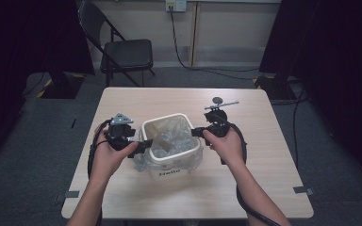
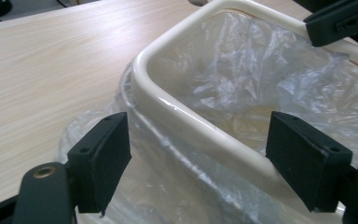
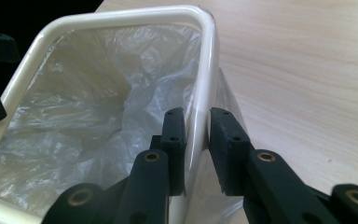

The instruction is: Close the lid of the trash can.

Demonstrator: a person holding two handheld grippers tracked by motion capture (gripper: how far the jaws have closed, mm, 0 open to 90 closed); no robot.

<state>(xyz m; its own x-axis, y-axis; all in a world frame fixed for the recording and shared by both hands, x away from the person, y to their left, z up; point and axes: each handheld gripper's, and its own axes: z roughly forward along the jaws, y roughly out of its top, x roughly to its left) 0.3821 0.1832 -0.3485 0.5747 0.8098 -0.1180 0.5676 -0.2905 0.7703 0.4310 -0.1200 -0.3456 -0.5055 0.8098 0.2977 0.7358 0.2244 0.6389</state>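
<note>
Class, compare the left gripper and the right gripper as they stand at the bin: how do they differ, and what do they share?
The left gripper has its jaws wide open, straddling the bin's rim; the right gripper has its jaws closed on the rim's opposite side. The left gripper carries a grey three-cornered plate; the right gripper carries none I can see. Both have black jaws and work at the cream bin lined with a clear plastic bag.

The high view looks forward and down from above the person's side, taking in the whole table, a folding chair and the wall beyond. The left gripper view sits low and very near the cream bin, looking across its rim toward the opposite side. The right gripper view looks from the opposite rim, equally near, back across the opening. Both gripper views share the bin's plastic liner and bare tabletop.
</note>
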